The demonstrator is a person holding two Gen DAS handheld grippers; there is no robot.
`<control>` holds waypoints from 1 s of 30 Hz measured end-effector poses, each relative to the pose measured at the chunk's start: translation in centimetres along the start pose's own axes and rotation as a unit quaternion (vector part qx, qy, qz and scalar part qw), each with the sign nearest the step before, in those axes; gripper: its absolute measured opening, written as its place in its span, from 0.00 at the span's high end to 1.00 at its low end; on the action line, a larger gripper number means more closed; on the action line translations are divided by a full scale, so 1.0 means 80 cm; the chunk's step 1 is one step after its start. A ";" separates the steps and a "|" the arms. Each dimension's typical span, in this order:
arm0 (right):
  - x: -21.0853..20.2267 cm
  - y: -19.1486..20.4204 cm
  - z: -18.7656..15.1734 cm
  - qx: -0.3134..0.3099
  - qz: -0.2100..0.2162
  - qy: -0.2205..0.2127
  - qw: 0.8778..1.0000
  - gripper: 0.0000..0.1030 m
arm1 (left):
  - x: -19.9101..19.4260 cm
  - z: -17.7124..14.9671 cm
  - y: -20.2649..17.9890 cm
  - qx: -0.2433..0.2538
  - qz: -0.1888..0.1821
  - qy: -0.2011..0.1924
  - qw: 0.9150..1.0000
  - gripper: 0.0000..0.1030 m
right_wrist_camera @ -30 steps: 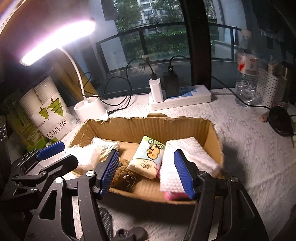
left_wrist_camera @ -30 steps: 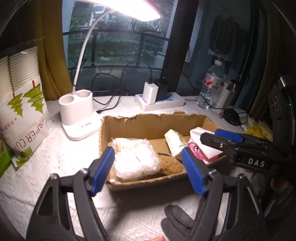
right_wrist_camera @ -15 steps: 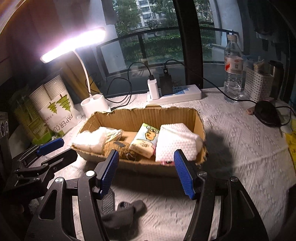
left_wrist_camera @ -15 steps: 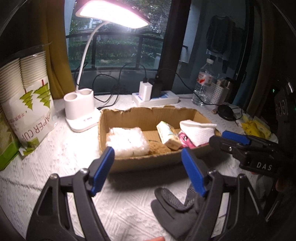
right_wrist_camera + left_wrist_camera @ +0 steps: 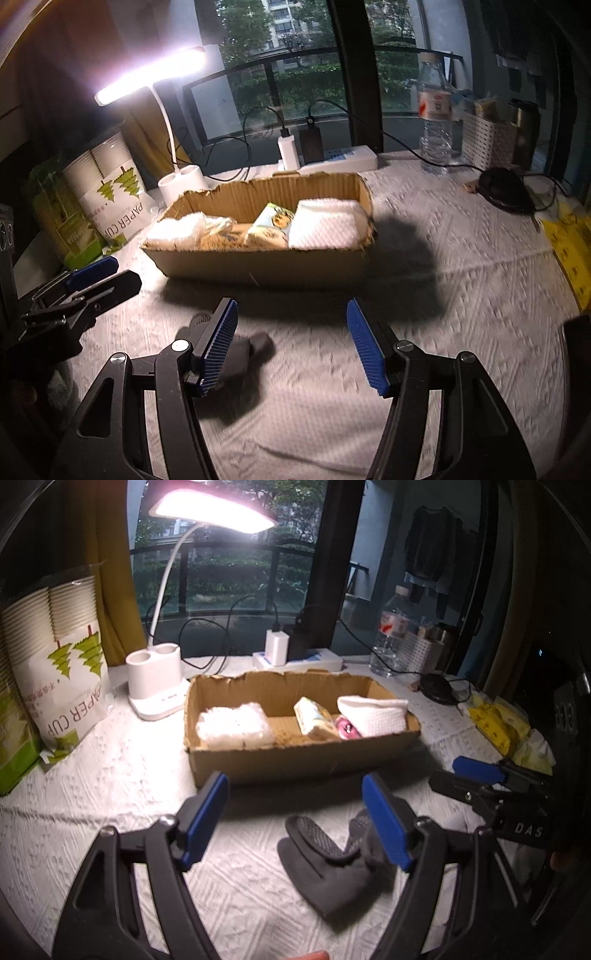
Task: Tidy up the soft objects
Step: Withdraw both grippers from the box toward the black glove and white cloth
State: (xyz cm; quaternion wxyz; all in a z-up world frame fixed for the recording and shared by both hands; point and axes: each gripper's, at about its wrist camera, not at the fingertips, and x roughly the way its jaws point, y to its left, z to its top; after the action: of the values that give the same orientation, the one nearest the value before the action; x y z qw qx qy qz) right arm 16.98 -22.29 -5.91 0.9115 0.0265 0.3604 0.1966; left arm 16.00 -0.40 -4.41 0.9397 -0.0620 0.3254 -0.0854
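Note:
A cardboard box (image 5: 295, 764) (image 5: 258, 264) sits mid-table. It holds a white fluffy bundle (image 5: 232, 725), a tissue pack (image 5: 314, 718), a pink item (image 5: 347, 733) and a folded white cloth (image 5: 373, 716) (image 5: 325, 225). A dark grey glove (image 5: 328, 864) (image 5: 240, 358) lies on the table in front of the box. My left gripper (image 5: 295, 819) is open and empty above the table, left of the glove. My right gripper (image 5: 291, 343) is open and empty, right of the glove.
A lit desk lamp (image 5: 159, 686) and a paper cup pack (image 5: 55, 672) stand left of the box. A power strip (image 5: 299, 657), water bottle (image 5: 436, 122) and white basket (image 5: 487, 142) are behind. Yellow packets (image 5: 498, 727) lie at right.
Both grippers have pulled back from the box toward the near table edge. The dark glove has come into view below them. Both stay open.

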 end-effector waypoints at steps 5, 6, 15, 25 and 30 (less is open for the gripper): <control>-0.008 -0.012 -0.023 0.012 -0.011 0.008 1.000 0.37 | -0.008 -0.013 -0.009 0.005 -0.001 0.005 1.000 0.26; -0.009 -0.014 -0.028 0.016 -0.014 0.010 1.000 0.37 | -0.009 -0.016 -0.011 0.004 -0.002 0.008 1.000 0.26; -0.013 -0.025 -0.066 0.022 -0.032 0.031 0.999 0.37 | -0.017 -0.043 -0.026 0.009 -0.008 0.024 1.000 0.26; 0.004 -0.028 -0.094 0.019 -0.060 0.066 0.996 0.37 | -0.009 -0.065 -0.032 0.004 -0.015 0.047 0.999 0.26; 0.011 -0.013 -0.098 -0.017 -0.083 0.069 0.994 0.32 | 0.000 -0.069 -0.033 0.002 -0.014 0.056 0.998 0.26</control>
State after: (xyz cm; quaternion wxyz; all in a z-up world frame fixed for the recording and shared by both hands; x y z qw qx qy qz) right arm 12.70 -23.63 -12.49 0.8980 -0.0329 0.4199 0.1275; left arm 12.22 -3.33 -8.24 0.9188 -0.0599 0.3765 -0.1026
